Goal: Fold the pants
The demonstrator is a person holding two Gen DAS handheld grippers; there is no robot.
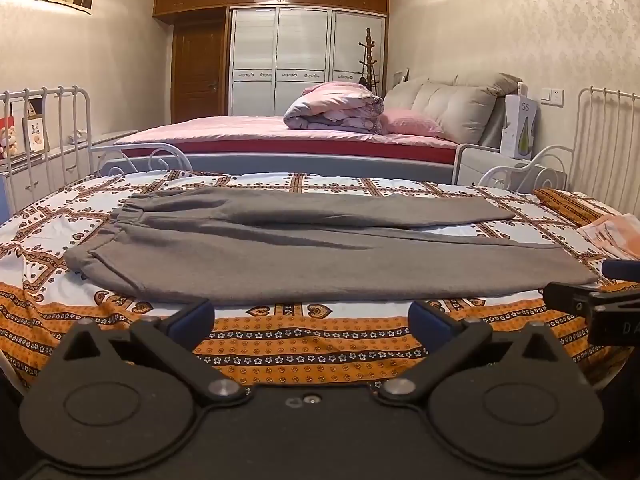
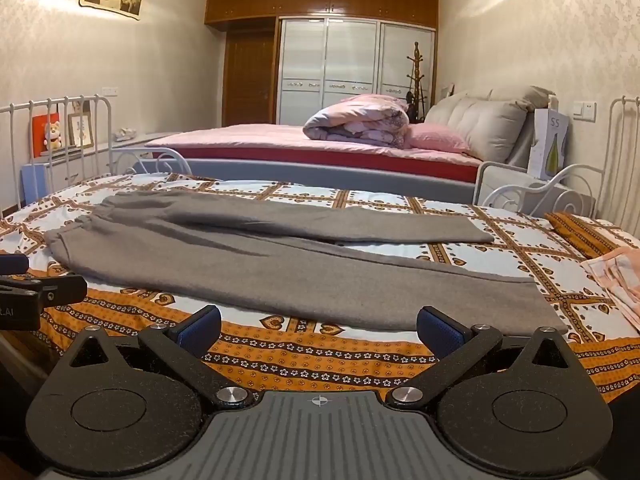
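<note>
Grey pants (image 1: pixel 304 248) (image 2: pixel 280 264) lie spread flat across the patterned bedspread (image 1: pixel 304 344) (image 2: pixel 320 356), waistband to the left, both legs running right and slightly apart. My left gripper (image 1: pixel 312 318) hovers open over the bed's near edge, just short of the near leg. My right gripper (image 2: pixel 318 326) is also open, in front of the near leg's hem end. Neither gripper holds or touches anything. The right gripper shows at the right edge of the left wrist view, the left one at the left edge of the right wrist view.
White metal bed rails (image 1: pixel 44 136) (image 2: pixel 624 152) stand at both ends of the daybed. A peach cloth (image 1: pixel 616 236) (image 2: pixel 616 276) lies at the right end. Behind is a pink bed (image 1: pixel 280 132) with a rolled quilt (image 2: pixel 360 122), wardrobe and door.
</note>
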